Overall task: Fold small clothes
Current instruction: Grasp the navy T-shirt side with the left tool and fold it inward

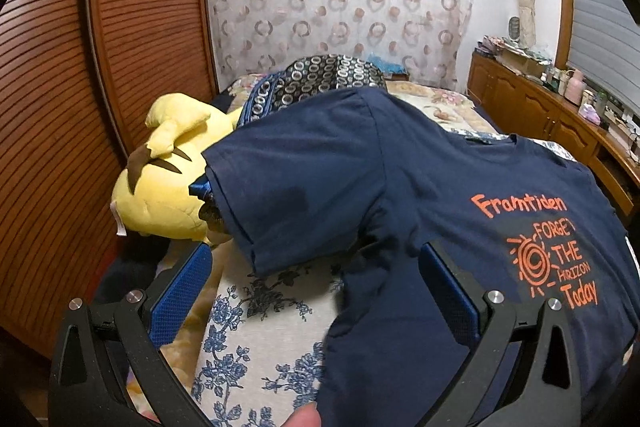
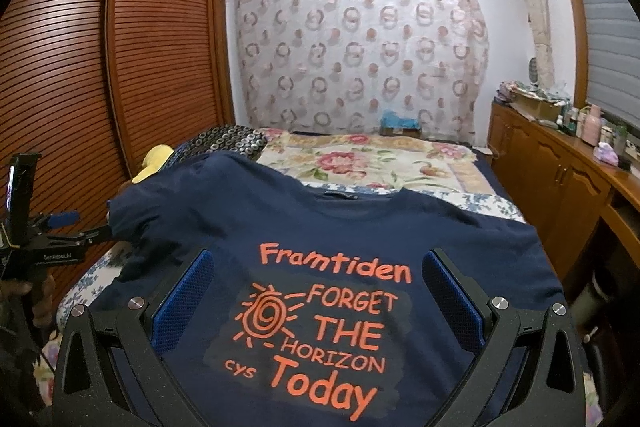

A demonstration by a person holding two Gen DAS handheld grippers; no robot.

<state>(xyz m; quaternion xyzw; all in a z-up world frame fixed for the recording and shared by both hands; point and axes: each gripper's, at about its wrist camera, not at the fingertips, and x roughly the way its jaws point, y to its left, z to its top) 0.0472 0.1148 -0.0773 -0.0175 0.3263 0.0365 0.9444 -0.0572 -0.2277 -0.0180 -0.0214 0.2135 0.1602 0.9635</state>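
While the navy T-shirt lies print-up across the flowered bed, filling the lower middle of the right wrist view, both tools hang above it with nothing gripped. Over on the left, the left gripper has its jaws spread wide, straddling the underarm where the sleeve meets the body, and that looks like a line-up for a sleeve fold inward. That sleeve is draped up over a yellow plush toy at centre left, so it sits raised rather than flat, which could make a clean pinch awkward. The right gripper is spread too, framing the orange lettering from above, likely waiting to pin or smooth the chest. Folding, by the look of it, has barely started.
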